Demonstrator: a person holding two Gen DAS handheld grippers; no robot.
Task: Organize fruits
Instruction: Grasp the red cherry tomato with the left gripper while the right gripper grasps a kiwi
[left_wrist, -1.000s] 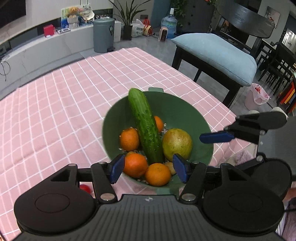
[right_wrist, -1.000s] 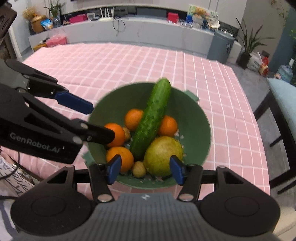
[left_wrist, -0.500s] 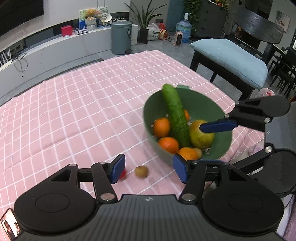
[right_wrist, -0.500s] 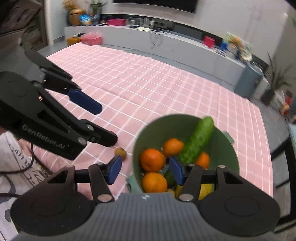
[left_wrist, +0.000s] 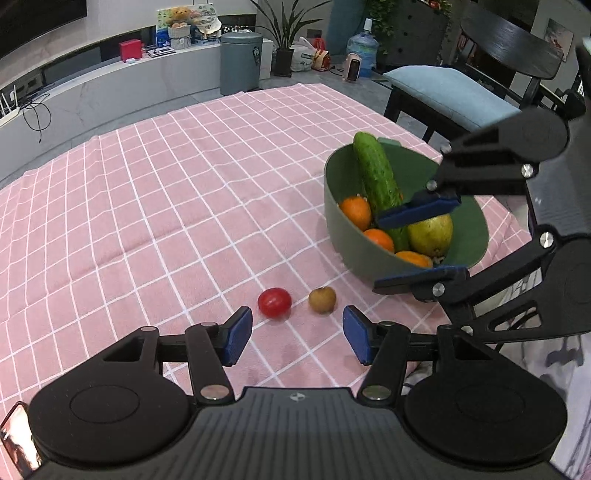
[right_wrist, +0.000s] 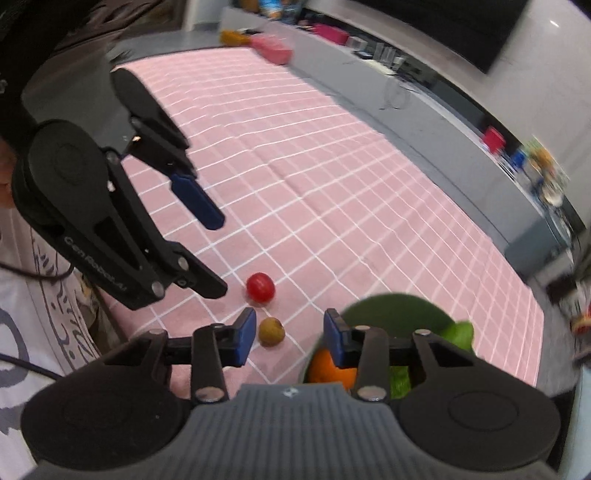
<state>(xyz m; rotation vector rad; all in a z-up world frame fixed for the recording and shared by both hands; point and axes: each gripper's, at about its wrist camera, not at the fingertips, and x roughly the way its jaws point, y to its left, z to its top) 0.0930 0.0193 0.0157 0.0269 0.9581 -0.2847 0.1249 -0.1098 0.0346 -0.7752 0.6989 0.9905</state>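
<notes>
A green bowl (left_wrist: 341, 229) stands on the pink checked tablecloth at the right; it holds a cucumber (left_wrist: 376, 173), several oranges (left_wrist: 356, 212) and a yellow-green pear (left_wrist: 432, 232). A red tomato (left_wrist: 274, 302) and a small brown fruit (left_wrist: 322, 300) lie on the cloth left of the bowl. My left gripper (left_wrist: 297, 334) is open and empty just in front of these two. My right gripper (right_wrist: 289, 338) is open and empty; the brown fruit (right_wrist: 271, 331) sits between its fingers, the tomato (right_wrist: 260, 287) beyond, the bowl (right_wrist: 391, 306) to the right.
The pink tablecloth (left_wrist: 166, 192) stretches far to the left and back. A chair with a blue cushion (left_wrist: 450, 92) stands beyond the table's right edge. A grey bin (left_wrist: 240, 62) and a low white shelf stand behind. The table's near edge is close under both grippers.
Both grippers have swung left, away from above the bowl toward the tomato and brown fruit on the cloth. The bowl now sits at the right in both views. Both stay open.
</notes>
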